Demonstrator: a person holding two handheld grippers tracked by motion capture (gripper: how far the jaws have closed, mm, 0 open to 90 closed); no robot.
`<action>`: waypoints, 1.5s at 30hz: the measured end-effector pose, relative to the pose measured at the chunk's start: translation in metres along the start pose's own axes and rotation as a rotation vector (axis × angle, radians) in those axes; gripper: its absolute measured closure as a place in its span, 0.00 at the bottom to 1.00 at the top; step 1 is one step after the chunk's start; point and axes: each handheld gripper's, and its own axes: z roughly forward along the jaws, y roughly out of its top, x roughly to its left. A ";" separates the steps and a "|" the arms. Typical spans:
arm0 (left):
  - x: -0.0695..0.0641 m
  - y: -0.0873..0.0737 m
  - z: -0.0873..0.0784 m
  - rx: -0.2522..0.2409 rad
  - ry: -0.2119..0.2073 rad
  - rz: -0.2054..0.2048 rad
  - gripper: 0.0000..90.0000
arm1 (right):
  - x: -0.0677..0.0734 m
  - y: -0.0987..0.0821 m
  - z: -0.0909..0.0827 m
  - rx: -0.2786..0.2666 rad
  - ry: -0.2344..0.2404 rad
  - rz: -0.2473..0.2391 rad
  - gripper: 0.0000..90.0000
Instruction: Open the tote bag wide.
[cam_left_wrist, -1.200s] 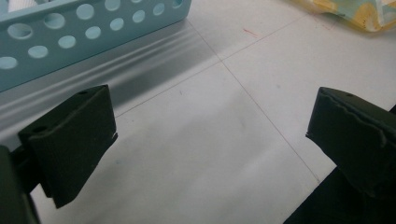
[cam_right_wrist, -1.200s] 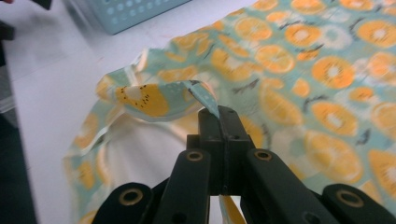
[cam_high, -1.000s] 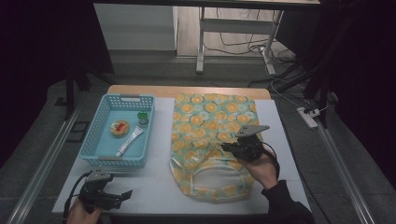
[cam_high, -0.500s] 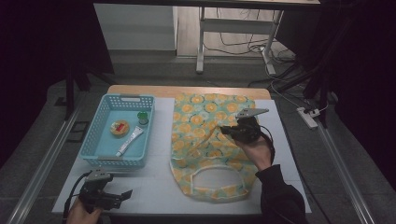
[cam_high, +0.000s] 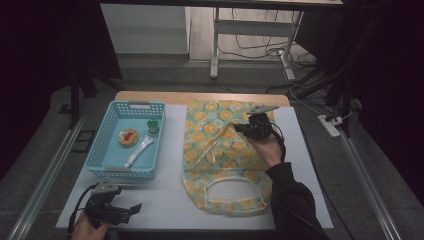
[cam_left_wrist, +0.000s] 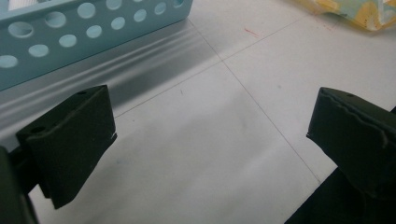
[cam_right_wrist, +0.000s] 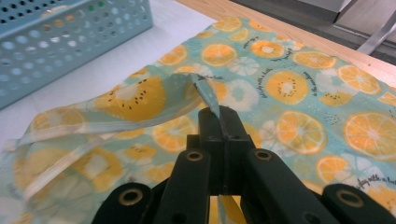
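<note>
Over the bag (cam_high: 220, 150), the right gripper (cam_high: 239, 127) pinches a fold of cloth.

Its jaws are closed tight on a strip of the fruit-print fabric, perhaps a strap (cam_right_wrist: 140, 109), lifted off the bag, which lies flat on the white mat (cam_high: 170, 200) right of the basket (cam_high: 107, 170). At the mat's near left corner the left gripper (cam_high: 134, 207) rests with jaws wide apart and nothing between them, just beside the basket's wall. Inside the basket lie a tube (cam_high: 139, 151), a small green item (cam_high: 153, 126) and a round item (cam_high: 128, 137).
</note>
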 end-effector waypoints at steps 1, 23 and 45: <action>0.000 0.000 0.000 0.000 0.000 0.000 0.01 | -0.002 0.000 0.003 0.001 -0.005 0.000 1.00; -0.001 0.000 0.001 0.005 0.001 0.007 0.01 | -0.039 -0.030 0.061 0.150 -0.062 0.043 1.00; 0.000 0.000 0.000 0.001 -0.002 0.004 0.01 | -0.035 -0.022 0.038 0.081 -0.061 0.041 0.67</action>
